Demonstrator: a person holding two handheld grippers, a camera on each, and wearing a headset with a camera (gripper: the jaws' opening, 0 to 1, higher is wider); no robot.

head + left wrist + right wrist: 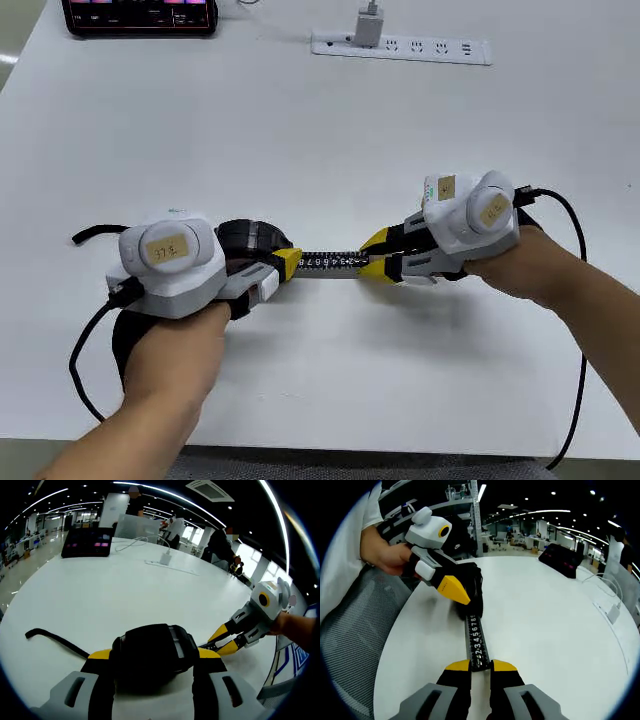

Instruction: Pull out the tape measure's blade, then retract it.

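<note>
We've got the left gripper (155,656) clamped around the round black plastic tape measure case (250,240), which is sitting on the white workbench (300,130) near its front edge. The right gripper (481,666) is pinched narrow on the tip of the black numbered blade (474,637), which is out a short way and runs flat between the two grippers.

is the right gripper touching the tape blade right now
Touching. The right gripper view shows the right gripper with its two yellow tips pinched on the end of the blade, no gap on either side.
</note>
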